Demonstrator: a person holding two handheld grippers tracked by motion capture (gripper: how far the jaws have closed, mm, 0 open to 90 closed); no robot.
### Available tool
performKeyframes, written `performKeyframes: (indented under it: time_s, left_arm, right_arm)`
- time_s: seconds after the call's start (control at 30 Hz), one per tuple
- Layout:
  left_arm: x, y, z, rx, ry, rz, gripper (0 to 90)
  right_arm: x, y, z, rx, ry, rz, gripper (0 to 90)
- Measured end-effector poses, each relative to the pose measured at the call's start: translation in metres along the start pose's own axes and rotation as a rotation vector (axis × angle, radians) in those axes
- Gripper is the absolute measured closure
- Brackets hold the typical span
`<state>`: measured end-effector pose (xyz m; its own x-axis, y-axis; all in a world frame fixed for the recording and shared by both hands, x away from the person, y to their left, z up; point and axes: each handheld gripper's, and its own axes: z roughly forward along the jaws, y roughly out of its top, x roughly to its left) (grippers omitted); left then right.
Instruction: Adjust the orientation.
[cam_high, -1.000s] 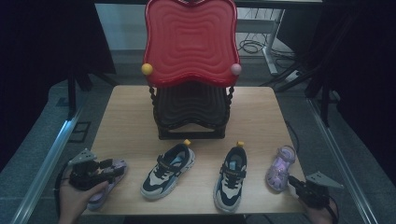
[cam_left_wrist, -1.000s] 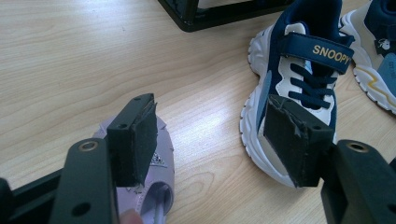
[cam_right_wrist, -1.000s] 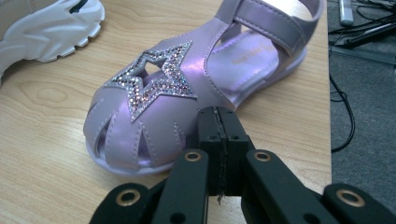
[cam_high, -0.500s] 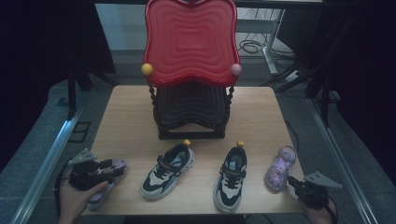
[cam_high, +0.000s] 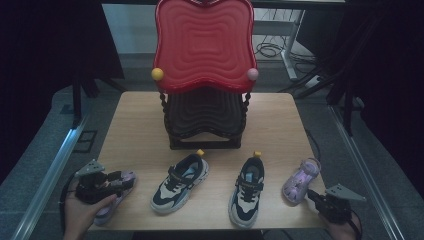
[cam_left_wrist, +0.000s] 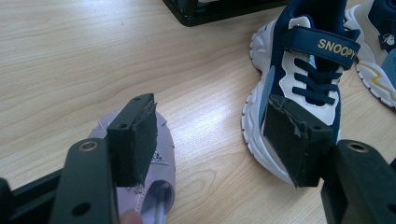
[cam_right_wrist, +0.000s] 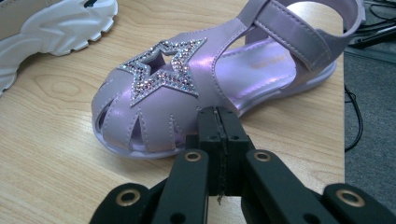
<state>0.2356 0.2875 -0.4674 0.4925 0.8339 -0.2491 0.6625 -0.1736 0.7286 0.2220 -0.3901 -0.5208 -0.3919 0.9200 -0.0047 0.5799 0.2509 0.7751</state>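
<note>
L gripper (cam_left_wrist: 210, 140), jaws apart, hovers over the lilac sandal (cam_high: 116, 196) at table's 7 o'clock, unmoved vs 1 s ago. Navy sneakers (cam_high: 181, 182) centre. R gripper (cam_right_wrist: 218, 140), jaws together, just beside second lilac sandal (cam_right_wrist: 187, 88) at 5 o'clock. No grasp yet.

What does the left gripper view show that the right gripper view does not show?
Only the left gripper view: the left gripper with jaws open above one purple sandal, and a navy sneaker marked SNOOPY.
Only the right gripper view: the right gripper with jaws shut, before another purple sandal with a glittery star.
Both share: the wooden table.
</note>
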Motion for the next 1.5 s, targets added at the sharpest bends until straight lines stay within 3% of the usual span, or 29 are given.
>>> performKeyframes:
  time_s: [0.97, 1.5]
  left_arm:
    - [0.003, -0.002, 0.003, 0.014, -0.002, -0.004, 35.3]
    - [0.003, -0.003, 0.005, 0.024, 0.0, -0.007, 35.4]
  right_arm:
    - [0.009, 0.006, 0.003, 0.015, 0.029, -0.047, 90.0]
    - [0.024, 0.013, 0.01, 0.01, 0.006, -0.089, 90.0]
